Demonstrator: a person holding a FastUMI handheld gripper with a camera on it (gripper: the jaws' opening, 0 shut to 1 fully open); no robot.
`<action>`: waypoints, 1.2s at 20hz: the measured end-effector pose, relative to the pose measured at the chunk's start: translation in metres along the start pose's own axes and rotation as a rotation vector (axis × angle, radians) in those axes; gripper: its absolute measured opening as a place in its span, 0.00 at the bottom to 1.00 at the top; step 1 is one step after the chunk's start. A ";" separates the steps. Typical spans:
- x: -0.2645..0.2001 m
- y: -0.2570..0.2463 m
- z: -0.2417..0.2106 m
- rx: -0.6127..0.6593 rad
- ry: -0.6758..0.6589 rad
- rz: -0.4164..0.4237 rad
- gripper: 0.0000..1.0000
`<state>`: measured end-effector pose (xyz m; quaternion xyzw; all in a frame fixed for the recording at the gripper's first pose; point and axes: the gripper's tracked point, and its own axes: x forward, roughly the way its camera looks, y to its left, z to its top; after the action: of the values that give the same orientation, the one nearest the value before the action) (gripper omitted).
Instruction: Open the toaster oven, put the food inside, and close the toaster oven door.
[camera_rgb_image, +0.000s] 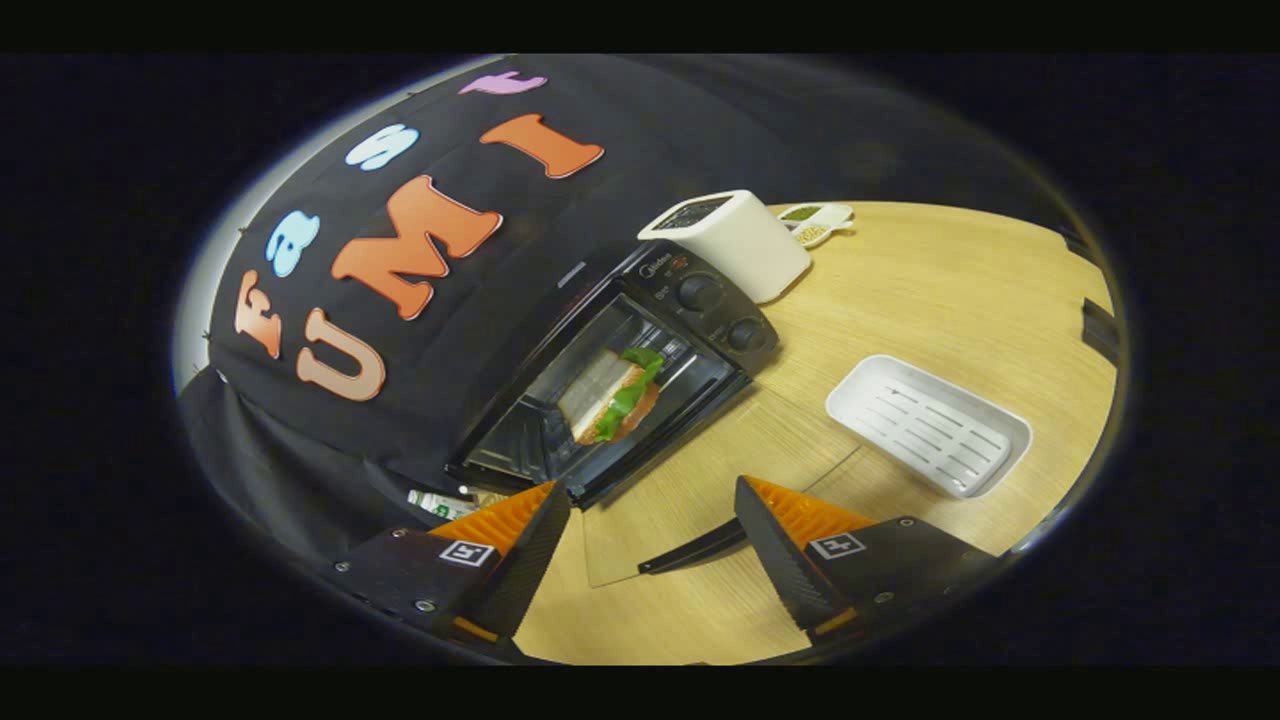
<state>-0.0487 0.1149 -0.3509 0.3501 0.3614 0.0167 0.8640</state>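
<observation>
The gripper is hovering with fingers apart and empty over the open glass door and its handle. Beyond, the sandwich is sitting inside the toaster oven. Lifting from one side is likely risking the fingers slipping off the handle.

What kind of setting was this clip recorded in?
Probably a staged kitchen countertop in a recording booth: a toaster oven with its door open and a sandwich inside, a white tray on the wooden table, and a black cloth wall behind. The gripper is open.
</observation>
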 end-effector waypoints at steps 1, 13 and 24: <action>-0.004 -0.007 -0.005 -0.058 0.003 -0.021 0.98; 0.007 -0.059 -0.062 -0.646 0.195 -0.250 0.99; 0.030 -0.054 -0.083 -0.763 0.283 -0.270 1.00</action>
<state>-0.0912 0.1322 -0.4437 -0.0507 0.4870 0.0838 0.8679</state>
